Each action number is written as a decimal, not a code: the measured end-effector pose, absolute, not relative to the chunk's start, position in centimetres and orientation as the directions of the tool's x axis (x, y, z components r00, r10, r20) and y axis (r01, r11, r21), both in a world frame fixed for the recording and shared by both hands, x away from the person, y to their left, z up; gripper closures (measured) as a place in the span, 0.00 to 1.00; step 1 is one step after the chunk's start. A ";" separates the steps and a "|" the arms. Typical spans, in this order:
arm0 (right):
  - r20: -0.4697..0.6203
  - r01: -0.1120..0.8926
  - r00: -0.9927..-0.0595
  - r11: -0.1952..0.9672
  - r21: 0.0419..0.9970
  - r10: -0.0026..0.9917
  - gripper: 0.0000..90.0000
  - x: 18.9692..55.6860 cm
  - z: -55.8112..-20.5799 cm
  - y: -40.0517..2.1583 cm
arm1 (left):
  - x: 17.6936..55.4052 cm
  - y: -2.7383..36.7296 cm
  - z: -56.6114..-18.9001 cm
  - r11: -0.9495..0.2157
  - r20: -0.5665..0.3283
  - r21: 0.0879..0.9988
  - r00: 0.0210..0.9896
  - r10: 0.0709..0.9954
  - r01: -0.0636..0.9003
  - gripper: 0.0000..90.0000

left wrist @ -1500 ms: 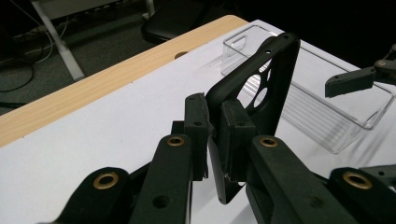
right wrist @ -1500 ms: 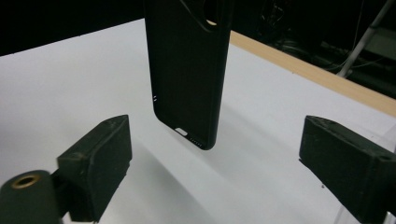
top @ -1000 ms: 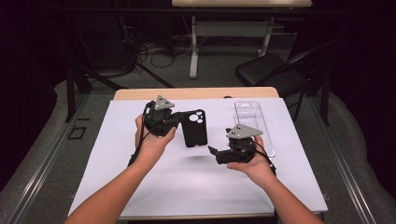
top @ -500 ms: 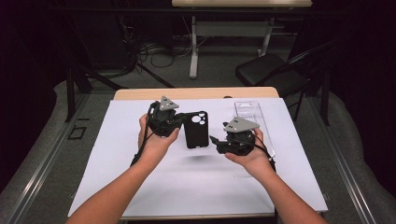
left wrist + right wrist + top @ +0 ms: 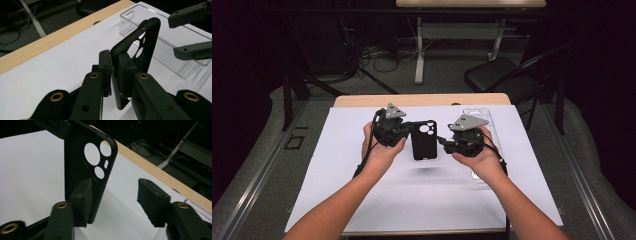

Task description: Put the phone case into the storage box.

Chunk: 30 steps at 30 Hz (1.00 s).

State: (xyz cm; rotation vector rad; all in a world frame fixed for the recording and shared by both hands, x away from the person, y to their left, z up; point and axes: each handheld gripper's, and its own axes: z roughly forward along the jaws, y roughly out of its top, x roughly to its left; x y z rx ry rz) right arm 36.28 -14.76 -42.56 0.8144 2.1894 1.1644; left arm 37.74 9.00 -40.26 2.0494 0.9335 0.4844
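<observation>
Left gripper (image 5: 404,131) is clamped tight on one long edge of a black phone case (image 5: 424,140), holding it up off the white table cover (image 5: 337,165), camera cutouts at the far end; the left gripper view shows both pads squeezing the case wall (image 5: 147,37). Right gripper (image 5: 446,143) comes in from the other side, jaws have just been closing, about half open now. In the right gripper view the case's edge (image 5: 82,165) sits between them: one pad (image 5: 83,195) looks to be against the case, the other pad (image 5: 152,200) stands well apart, so no grip yet. Clear plastic tray (image 5: 484,120) lies on the table just beyond the right hand, empty as far as visible. Risks: the thin soft case wall may flex or twist if the right jaws close off-centre, levering it out of the left clamp; releasing the left too early would drop the case; closing on the rim alone could let it slip and pivot.
</observation>
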 end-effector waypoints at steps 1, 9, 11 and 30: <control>-0.168 0.260 -0.683 0.451 0.854 0.711 0.52 36.3 -42.4 -14.7 | 37.7 9.0 -40.3 -0.393 0.011 0.805 0.651 0.759 0.445 0.92; -0.187 0.276 -0.664 0.470 0.839 0.724 0.52 36.6 -41.3 -14.2 | 37.7 8.9 -40.1 -0.391 0.013 0.807 0.649 0.761 0.443 0.92; -0.186 0.282 -0.665 0.474 0.834 0.723 0.54 36.8 -41.1 -14.2 | 37.7 8.9 -40.0 -0.394 0.013 0.805 0.651 0.759 0.443 0.92; -0.131 0.336 -0.673 0.459 0.823 0.728 0.72 37.8 -40.4 -13.0 | 37.3 8.3 -39.9 -0.416 0.036 0.804 0.663 0.747 0.424 0.92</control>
